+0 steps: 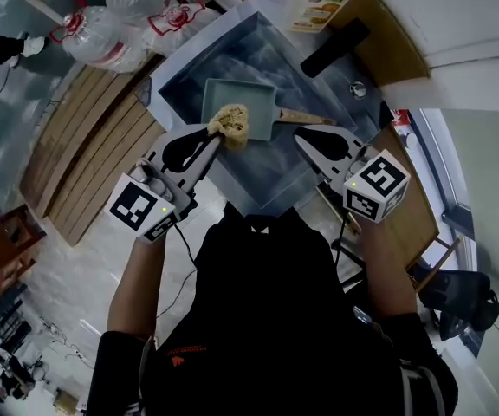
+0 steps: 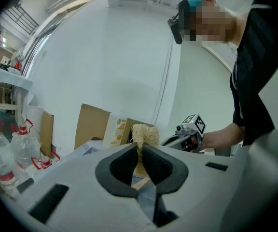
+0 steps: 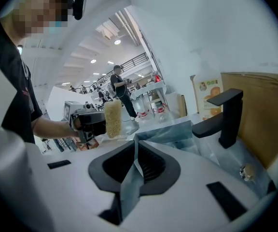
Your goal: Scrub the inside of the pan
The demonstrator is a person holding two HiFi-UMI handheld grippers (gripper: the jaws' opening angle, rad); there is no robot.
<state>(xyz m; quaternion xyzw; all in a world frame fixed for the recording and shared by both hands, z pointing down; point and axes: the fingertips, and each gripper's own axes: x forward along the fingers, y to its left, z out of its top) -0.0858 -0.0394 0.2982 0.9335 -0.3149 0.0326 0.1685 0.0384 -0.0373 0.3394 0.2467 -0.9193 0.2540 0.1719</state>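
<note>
A grey-green square pan [image 1: 241, 98] with a wooden handle [image 1: 300, 116] lies in the lined sink [image 1: 184, 81]. My left gripper [image 1: 217, 139] is shut on a tan fibrous sponge [image 1: 231, 125], which hangs over the pan's near edge. The left gripper view has the sponge [image 2: 145, 134] sticking up out of the closed pads [image 2: 129, 164]. My right gripper [image 1: 306, 135] hovers just below the handle with its jaws together and nothing seen between them. From the right gripper view [image 3: 135, 141], the sponge [image 3: 113, 119] stands upright in the left gripper [image 3: 88, 122].
A black faucet [image 1: 334, 46] [image 3: 226, 115] stands at the sink's far right, with a small metal knob [image 1: 359, 88] beside it. A labelled bottle [image 1: 319, 3] rests against brown board. Large water bottles [image 1: 111, 33] [image 2: 4, 153] sit on the floor to the left.
</note>
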